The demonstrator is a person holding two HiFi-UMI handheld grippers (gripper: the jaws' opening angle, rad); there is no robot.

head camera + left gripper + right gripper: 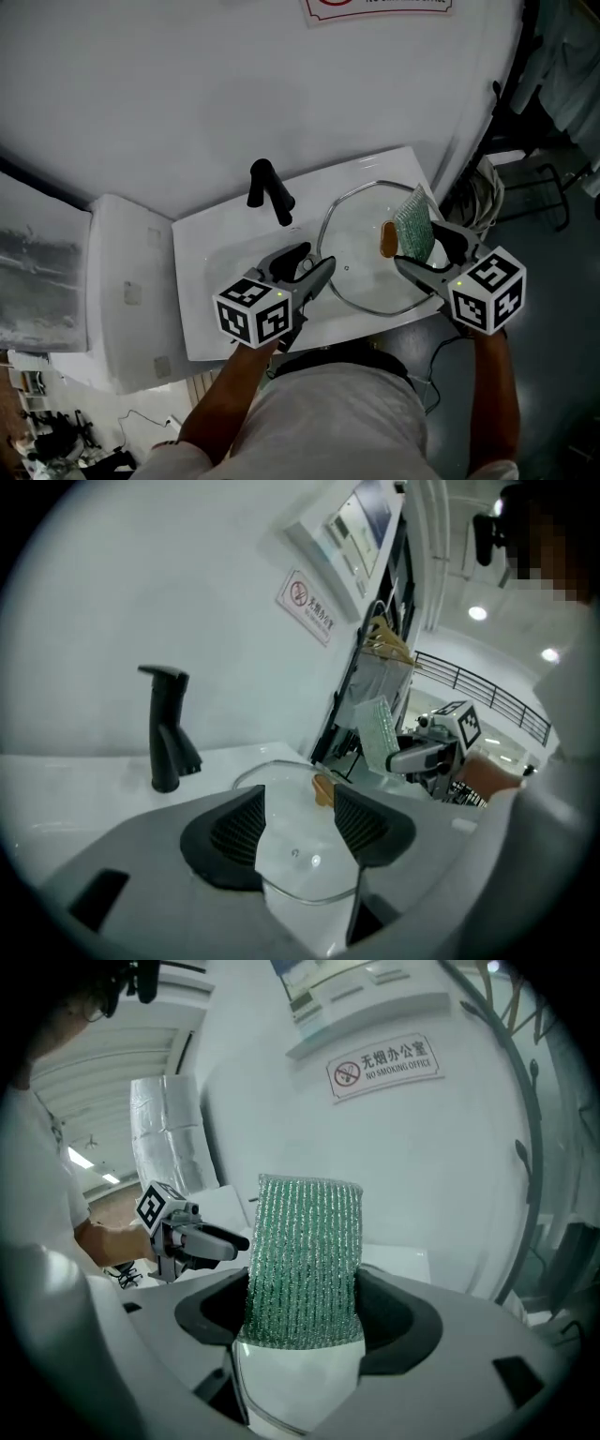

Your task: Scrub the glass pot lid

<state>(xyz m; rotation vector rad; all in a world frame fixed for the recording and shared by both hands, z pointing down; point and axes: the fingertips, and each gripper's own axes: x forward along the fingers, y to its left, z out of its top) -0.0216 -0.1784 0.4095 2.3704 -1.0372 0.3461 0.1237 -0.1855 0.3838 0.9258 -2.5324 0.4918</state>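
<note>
**Item 1, left gripper** point(309, 262) point(298, 822): nearest, at 7 o'clock of the head view. Its jaws are standing apart and gripping nothing. They are pointing toward 1 o'clock, just beside the lid's near-left rim, and the glass is showing through the gap.

**Item 2, right gripper** point(424, 251) point(302, 1316): at 4 o'clock. It is clamping the lower end of a green scouring pad point(412, 225) point(305, 1260), which is standing upright out of the jaws.

**Item 3, glass pot lid** point(361, 272) point(295, 850): the task's thing. It is lying flat on the white sink unit point(202, 309), between the two grippers. Its brown knob point(387, 239) point(323, 789) is facing up. The pad is overlapping the rim at 3 o'clock of the lid, but it appears to be hanging clear of the glass.

**Item 4, black faucet** point(269, 192) point(167, 728): farther off, at 11 o'clock of the lid.

**Item 5, no-smoking sign** point(384, 1061): farthest, on the wall.

**Progress:** no foam or water is showing on the lid. The pad is in hand but not pressing. How much scrubbing is done cannot be told, and the lid is looking clean and dry.
</note>
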